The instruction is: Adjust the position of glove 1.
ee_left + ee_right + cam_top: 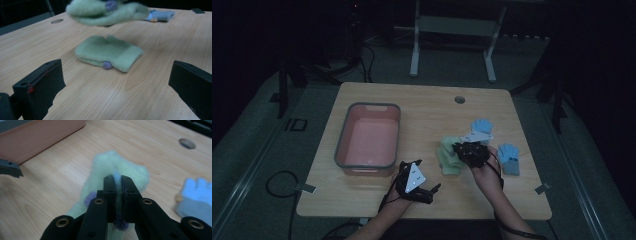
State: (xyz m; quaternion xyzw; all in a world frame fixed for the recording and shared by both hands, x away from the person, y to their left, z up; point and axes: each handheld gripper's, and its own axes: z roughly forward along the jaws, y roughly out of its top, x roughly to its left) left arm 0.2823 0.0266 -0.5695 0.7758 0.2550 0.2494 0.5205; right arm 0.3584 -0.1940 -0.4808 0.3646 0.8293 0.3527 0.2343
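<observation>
High view shows the right gripper (458,148) reaching left over mid-table, jaws pinched shut on a green mitten (117,170) lifted off the wood. Its twin, the second green mitten (108,53), lies flat below. The left gripper (434,189) rests near the front edge, jaws wide apart, empty.

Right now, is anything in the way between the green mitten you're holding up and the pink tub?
Nothing visible blocks it. The right gripper is shut on one green mitten, lifted off the table. Between it and the pink tub lies bare table. The second green mitten lies flat below, and the open left gripper waits nearer the person.
</observation>
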